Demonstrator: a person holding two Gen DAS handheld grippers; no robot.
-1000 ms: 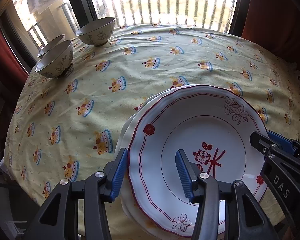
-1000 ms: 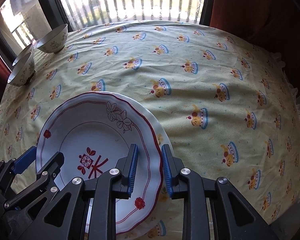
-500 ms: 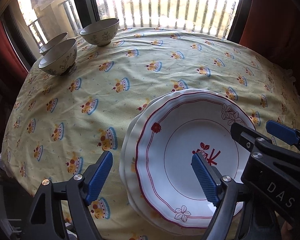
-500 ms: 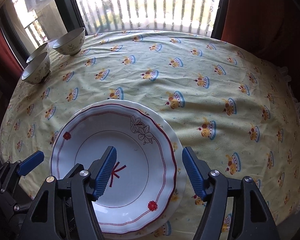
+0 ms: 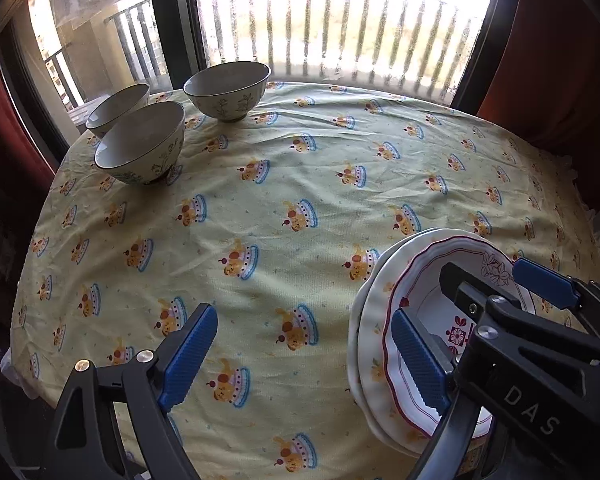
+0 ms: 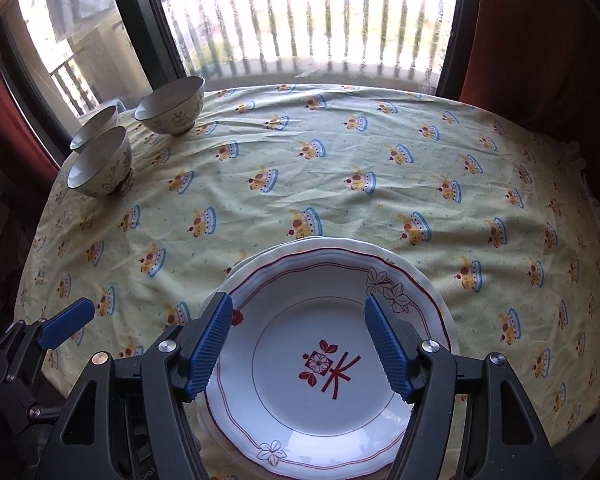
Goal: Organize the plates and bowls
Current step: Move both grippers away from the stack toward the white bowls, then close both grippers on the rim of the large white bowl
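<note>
Left gripper (image 5: 304, 352) jaws apart, just been opening, only tablecloth between them. Right gripper (image 6: 298, 346) jaws apart, nothing gripped, hovering over stack of white scalloped plates with red rim lines and red flower motif (image 6: 332, 360), near edge of table. Plates look stacked. Likely next: three cream ceramic bowls with dark rims and plant sprigs (image 5: 140, 144), far left, unstacked. Approach from above, pinch one rim wall, lift straight, nest gently; glazed surfaces slippery.

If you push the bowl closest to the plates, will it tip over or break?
The nearest bowl looks like glazed ceramic, so it is probably stiff and could chip if knocked. It stands on a narrow foot under a wide rim, so a high push might tip it. On the wrinkled tablecloth it would likely drag rather than glide.
</note>
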